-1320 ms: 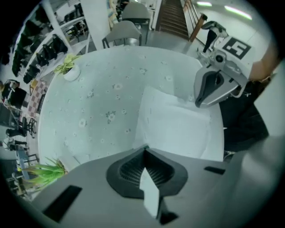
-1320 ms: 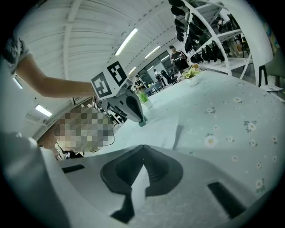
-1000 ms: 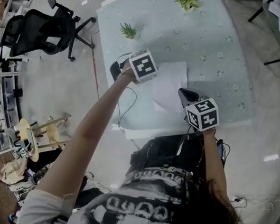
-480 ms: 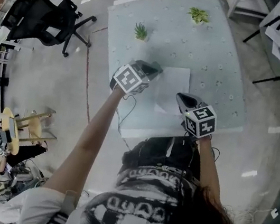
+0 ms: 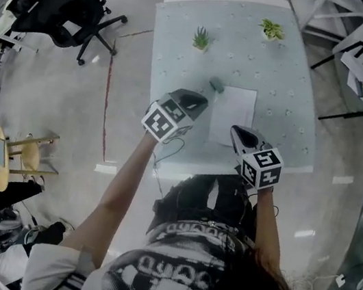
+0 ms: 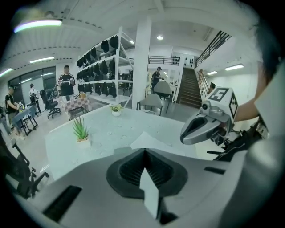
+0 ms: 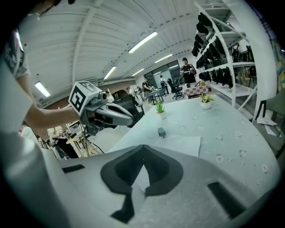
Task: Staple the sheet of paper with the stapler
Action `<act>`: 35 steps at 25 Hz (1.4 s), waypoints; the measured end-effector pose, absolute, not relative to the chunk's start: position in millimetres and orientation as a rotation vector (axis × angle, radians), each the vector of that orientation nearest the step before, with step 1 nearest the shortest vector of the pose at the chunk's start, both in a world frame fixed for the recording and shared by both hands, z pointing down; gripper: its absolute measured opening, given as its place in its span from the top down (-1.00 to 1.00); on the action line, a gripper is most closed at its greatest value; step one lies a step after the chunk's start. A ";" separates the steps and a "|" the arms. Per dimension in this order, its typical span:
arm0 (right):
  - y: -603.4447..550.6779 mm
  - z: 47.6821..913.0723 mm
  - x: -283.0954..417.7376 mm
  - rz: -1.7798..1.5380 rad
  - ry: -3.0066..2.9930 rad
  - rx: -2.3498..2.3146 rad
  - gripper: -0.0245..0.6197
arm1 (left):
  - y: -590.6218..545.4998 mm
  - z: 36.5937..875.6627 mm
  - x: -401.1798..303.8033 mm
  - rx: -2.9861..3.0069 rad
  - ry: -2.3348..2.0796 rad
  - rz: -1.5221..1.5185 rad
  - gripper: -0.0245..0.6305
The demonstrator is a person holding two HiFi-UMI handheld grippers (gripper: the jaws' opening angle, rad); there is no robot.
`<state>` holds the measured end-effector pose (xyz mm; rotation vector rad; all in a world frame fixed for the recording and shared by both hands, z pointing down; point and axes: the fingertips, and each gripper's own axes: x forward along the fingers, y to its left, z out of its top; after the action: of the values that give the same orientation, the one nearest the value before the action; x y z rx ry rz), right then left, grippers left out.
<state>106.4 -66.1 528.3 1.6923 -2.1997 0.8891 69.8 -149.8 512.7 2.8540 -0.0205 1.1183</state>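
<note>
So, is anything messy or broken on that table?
Nothing stands out. The paper lies flat on the table, the stapler sits by its corner, and both plants stand upright.

Ahead of you stands a pale desk (image 5: pixel 178 43) with a scattered flower print. Near its far edge are two small pots, well apart: a spiky green plant (image 5: pixel 201 39) on the left and a paler leafy plant (image 5: pixel 272 30) on the right. A black office chair (image 5: pixel 53 7) and a wooden stool (image 5: pixel 0 157) stand on the floor to your left. A red line (image 5: pixel 106 107) runs beside the desk. Beyond it you see a white pillar (image 6: pixel 142 62), a rack of dark gear (image 6: pixel 100 67) and a staircase (image 6: pixel 189 89).
</note>
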 end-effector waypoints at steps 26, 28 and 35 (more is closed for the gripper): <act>56.4 493.4 96.2 0.704 -2.425 1.440 0.91 | 3.4 477.5 1.4 2.753 -0.679 0.754 0.92; 70.7 491.5 97.1 0.685 -2.446 1.423 0.91 | 24.3 478.3 1.7 2.740 -0.714 0.745 0.92; 120.3 484.1 91.4 0.601 -2.498 1.357 0.91 | 96.9 479.6 9.4 2.727 -0.766 0.717 0.92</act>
<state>91.4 120.3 484.1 1.3567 -2.4984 0.6008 9.4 96.9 479.6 2.7272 -0.7659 0.7171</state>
